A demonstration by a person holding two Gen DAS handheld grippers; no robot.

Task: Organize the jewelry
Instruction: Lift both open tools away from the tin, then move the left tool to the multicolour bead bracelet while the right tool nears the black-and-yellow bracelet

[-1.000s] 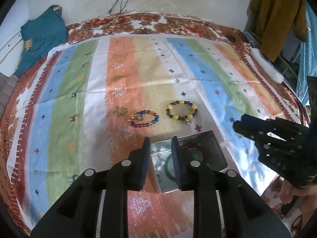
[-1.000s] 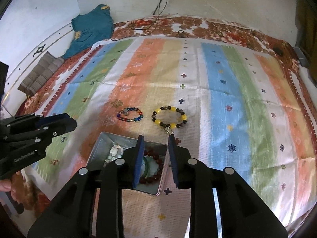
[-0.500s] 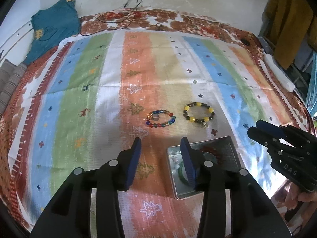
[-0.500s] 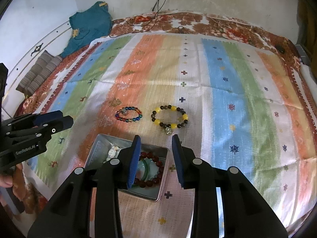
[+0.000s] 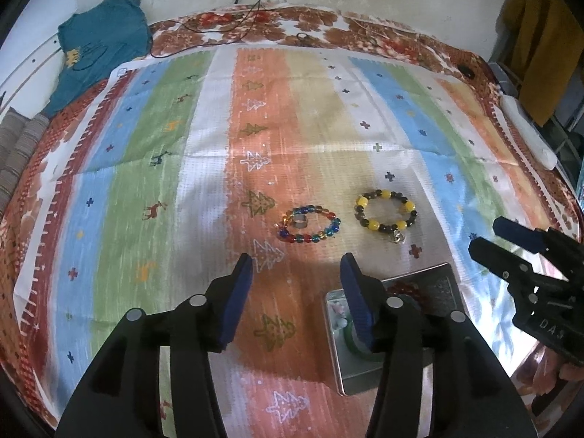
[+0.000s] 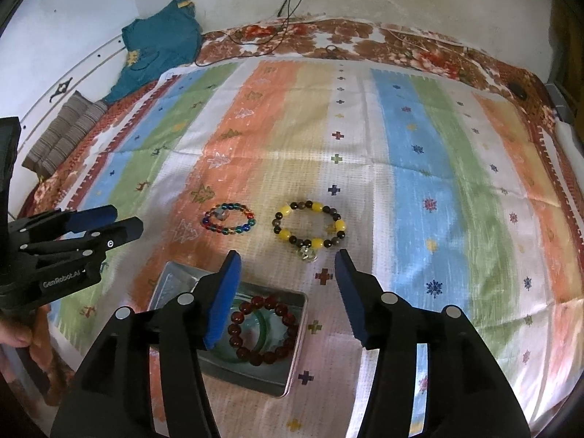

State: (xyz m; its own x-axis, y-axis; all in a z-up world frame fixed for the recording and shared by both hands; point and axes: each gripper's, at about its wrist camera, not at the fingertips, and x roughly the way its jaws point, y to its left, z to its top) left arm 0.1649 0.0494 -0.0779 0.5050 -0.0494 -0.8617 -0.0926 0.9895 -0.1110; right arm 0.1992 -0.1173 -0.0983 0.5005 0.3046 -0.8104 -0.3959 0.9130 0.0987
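Note:
On the striped cloth lie a multicoloured bead bracelet (image 5: 310, 225) (image 6: 228, 219) with a silver ring inside it and a yellow-and-dark bead bracelet (image 5: 386, 215) (image 6: 309, 227) with a small charm. Nearer to me stands a metal tin (image 6: 292, 357) (image 5: 447, 279) that holds a dark red bead bracelet (image 6: 261, 328) and a green bangle. My left gripper (image 5: 296, 268) hovers short of the multicoloured bracelet, its jaws opening with nothing between them. My right gripper (image 6: 287, 261) hangs over the tin's far edge, just short of the yellow bracelet, jaws opening and empty too.
A teal garment (image 6: 157, 47) lies at the bed's far left corner, with a folded striped cloth (image 6: 62, 135) beside it. Black cables (image 5: 248, 11) trail over the far edge. A white object (image 5: 529, 135) and a hanging mustard garment (image 5: 544, 36) are at the right.
Both grippers' jaws have spread from nearly shut to well apart. Both have crept forward and lower toward the two bracelets on the cloth; the left one has also shifted left, off the tin.

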